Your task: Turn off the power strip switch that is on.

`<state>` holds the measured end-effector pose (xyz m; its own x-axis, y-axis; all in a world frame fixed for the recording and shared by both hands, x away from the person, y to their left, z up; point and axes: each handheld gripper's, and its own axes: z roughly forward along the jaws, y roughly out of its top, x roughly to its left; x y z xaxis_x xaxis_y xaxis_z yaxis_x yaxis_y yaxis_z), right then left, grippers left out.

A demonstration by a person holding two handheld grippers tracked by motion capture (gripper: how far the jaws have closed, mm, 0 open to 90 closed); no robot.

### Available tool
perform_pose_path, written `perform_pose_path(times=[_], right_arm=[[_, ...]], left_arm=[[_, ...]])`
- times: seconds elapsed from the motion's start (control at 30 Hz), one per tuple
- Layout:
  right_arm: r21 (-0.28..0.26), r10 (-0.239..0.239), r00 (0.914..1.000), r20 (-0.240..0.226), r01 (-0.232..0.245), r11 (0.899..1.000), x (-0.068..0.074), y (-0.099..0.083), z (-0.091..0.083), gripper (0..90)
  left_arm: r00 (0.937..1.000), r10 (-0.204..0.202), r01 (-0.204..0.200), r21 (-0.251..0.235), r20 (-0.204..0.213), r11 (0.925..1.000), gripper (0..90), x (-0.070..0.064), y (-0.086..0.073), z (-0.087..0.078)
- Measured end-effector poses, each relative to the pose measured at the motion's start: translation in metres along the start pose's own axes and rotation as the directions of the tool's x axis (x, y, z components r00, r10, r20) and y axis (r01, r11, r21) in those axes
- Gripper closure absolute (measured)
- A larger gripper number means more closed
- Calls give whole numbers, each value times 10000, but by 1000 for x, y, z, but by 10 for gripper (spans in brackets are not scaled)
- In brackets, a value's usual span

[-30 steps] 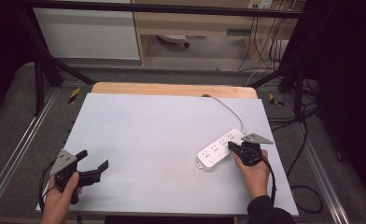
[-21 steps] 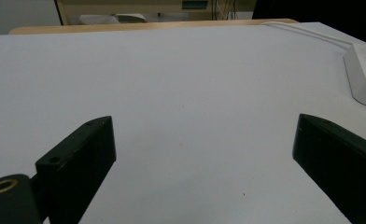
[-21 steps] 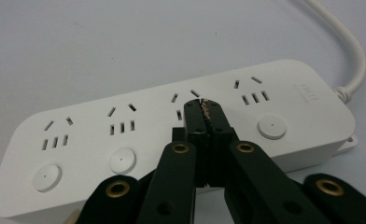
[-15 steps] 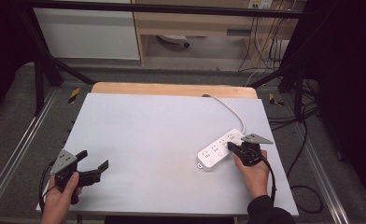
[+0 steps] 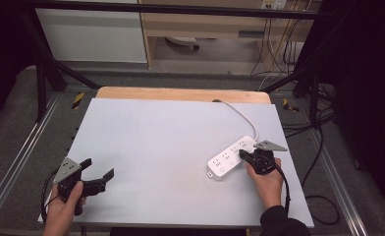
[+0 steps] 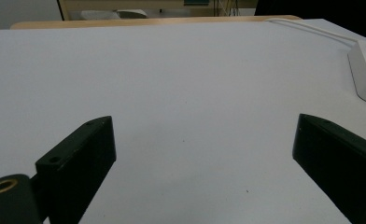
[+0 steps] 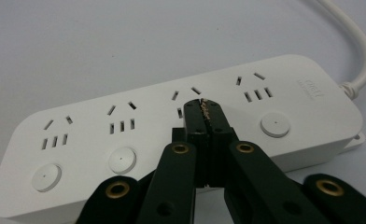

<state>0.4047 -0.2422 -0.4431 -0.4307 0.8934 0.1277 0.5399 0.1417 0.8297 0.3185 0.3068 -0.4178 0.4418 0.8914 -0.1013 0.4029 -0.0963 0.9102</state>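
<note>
White sheeting covers the table (image 5: 171, 147), where we hold a gripper in each hand at the near edge. At near left, our left hand (image 5: 63, 211) grips the left gripper (image 5: 96, 173), its jaws spread wide over bare surface, nothing between them; the left gripper view shows both black jaws well apart above the empty white top. At near right, our right hand (image 5: 266, 182) holds the right gripper (image 5: 243, 155), jaws pressed together with nothing visibly clamped. In the right gripper view, the closed tip sits over the top face of the white power strip (image 7: 181, 140), at the middle socket group, between two of its round buttons; we cannot tell whether it touches. Farther back, the power strip lies slanted on the right part of the table, its white cable (image 5: 239, 114) curving away to the far edge. Beyond the table, a wooden shelf unit (image 5: 205, 24) and dangling wires (image 5: 279, 44) stand against the far side.
</note>
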Motion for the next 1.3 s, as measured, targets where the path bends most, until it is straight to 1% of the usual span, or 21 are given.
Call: perform_pose_path(times=[0.03, 0.17, 0.87, 1.03, 1.13, 1.3], right_arm=[[9, -91, 10000, 30, 91, 10000, 0, 0, 0, 900], [8, -161, 9998, 68, 161, 9999, 1, 0, 0, 900], [-63, 73, 10000, -7, -73, 10000, 0, -1, 0, 900], [-62, 65, 10000, -21, -65, 10000, 0, -2, 0, 900], [-102, -96, 9999, 46, 97, 9999, 0, -2, 0, 900], [-113, -60, 9999, 84, 61, 9999, 1, -2, 0, 900]], left_arm=[[10000, -2, 2, 10, -2, 10000, 60, 0, 0, 0], [10000, -14, 14, 5, -5, 10000, 61, 0, 0, 0], [10000, 24, -24, 43, -2, 10000, 61, 0, 0, 0], [10000, 28, -28, 43, -3, 10000, 61, 0, 0, 0], [10000, 19, -19, 38, -6, 10000, 61, 0, 0, 0], [10000, 32, -32, 51, -10, 10000, 61, 0, 0, 0]])
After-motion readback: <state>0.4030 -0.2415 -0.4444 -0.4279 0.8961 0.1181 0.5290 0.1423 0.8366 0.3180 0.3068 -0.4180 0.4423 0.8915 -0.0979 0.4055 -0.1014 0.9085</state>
